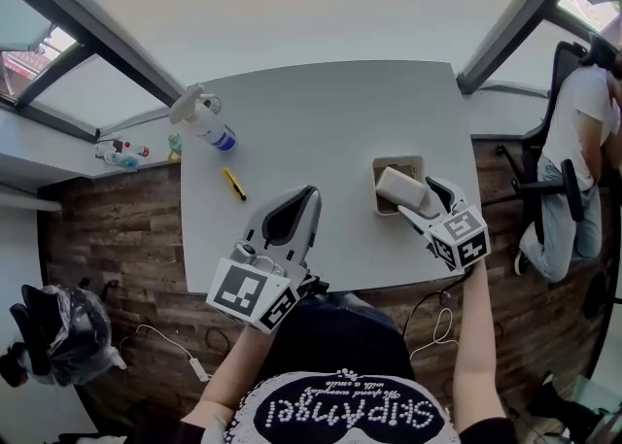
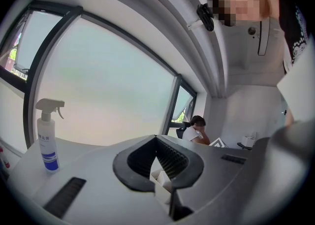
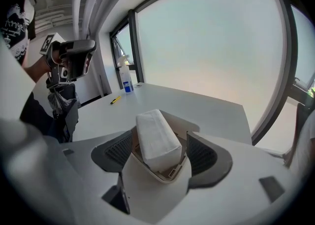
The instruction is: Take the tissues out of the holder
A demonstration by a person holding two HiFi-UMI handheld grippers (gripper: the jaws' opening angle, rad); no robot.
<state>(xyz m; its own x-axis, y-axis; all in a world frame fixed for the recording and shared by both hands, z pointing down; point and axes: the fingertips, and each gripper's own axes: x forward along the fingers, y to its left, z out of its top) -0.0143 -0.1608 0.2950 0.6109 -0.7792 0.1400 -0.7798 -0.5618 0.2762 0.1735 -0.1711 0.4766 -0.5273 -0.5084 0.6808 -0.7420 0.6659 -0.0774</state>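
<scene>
White tissues (image 1: pixel 403 187) in holder (image 1: pixel 387 166); spray bottle (image 1: pixel 204 121) label blue, illegible.

White tissues (image 1: pixel 400 187), cream holder (image 1: pixel 398 161), yellow cutter (image 1: pixel 233 184), pale grey table (image 1: pixel 321 121).

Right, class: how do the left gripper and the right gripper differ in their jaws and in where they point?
The left gripper has its jaws together and empty, while the right gripper has its jaws wide apart with the tissues between them, not pressed. The left gripper points roughly level across the table, while the right gripper tilts down at the holder. Both are the same grey hand-held tool.
</scene>
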